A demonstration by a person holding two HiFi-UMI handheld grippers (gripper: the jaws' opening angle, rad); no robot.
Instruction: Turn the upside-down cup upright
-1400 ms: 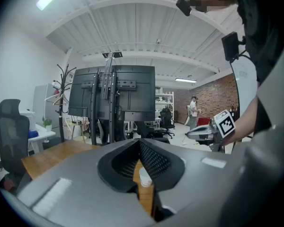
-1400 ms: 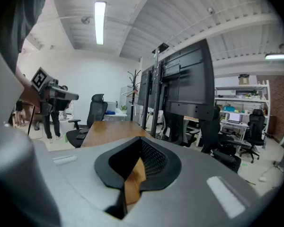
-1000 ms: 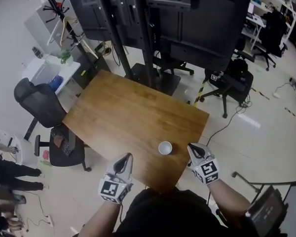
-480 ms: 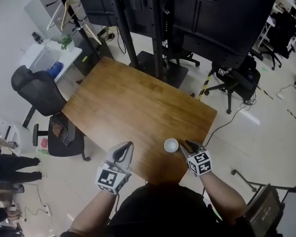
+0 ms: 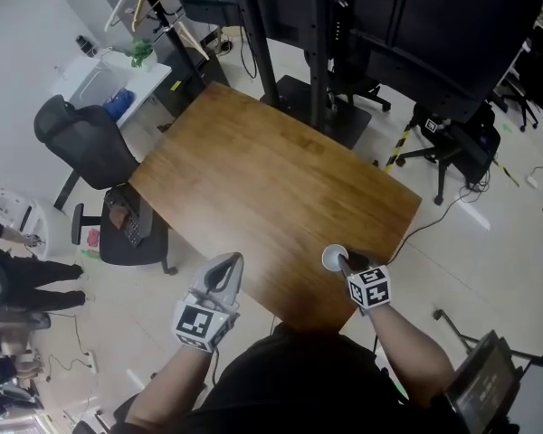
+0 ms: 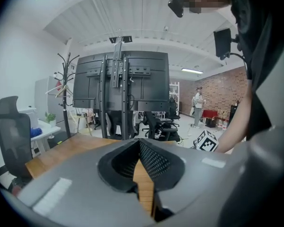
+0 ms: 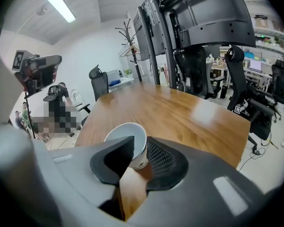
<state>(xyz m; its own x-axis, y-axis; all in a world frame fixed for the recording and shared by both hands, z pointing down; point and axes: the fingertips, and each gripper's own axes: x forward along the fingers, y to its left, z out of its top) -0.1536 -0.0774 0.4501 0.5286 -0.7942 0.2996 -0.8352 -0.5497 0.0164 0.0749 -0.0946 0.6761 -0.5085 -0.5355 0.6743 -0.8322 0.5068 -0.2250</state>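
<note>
A small white paper cup point(image 5: 334, 258) stands near the front right corner of the wooden table point(image 5: 271, 179). In the right gripper view the cup point(image 7: 128, 143) shows a pale round top with a white rim, and its sides narrow toward the table. I cannot tell whether that top is the mouth or the base. My right gripper point(image 5: 347, 262) points down at it from the near side. Its jaws are closing, with the cup's lower part between them point(image 7: 135, 148). My left gripper point(image 5: 228, 265) hovers at the front left edge, tips together and holding nothing point(image 6: 138, 143).
A black office chair point(image 5: 86, 156) stands at the table's left, with a white side table point(image 5: 109, 75) behind it. A tall black screen stand point(image 5: 326, 25) rises at the far edge. Another chair point(image 5: 443, 143) is at the right. A seated person point(image 5: 9, 278) is far left.
My right gripper has come down and leftward from beside the cup until its jaws stand around it. The left gripper has shifted only slightly along the front edge.
</note>
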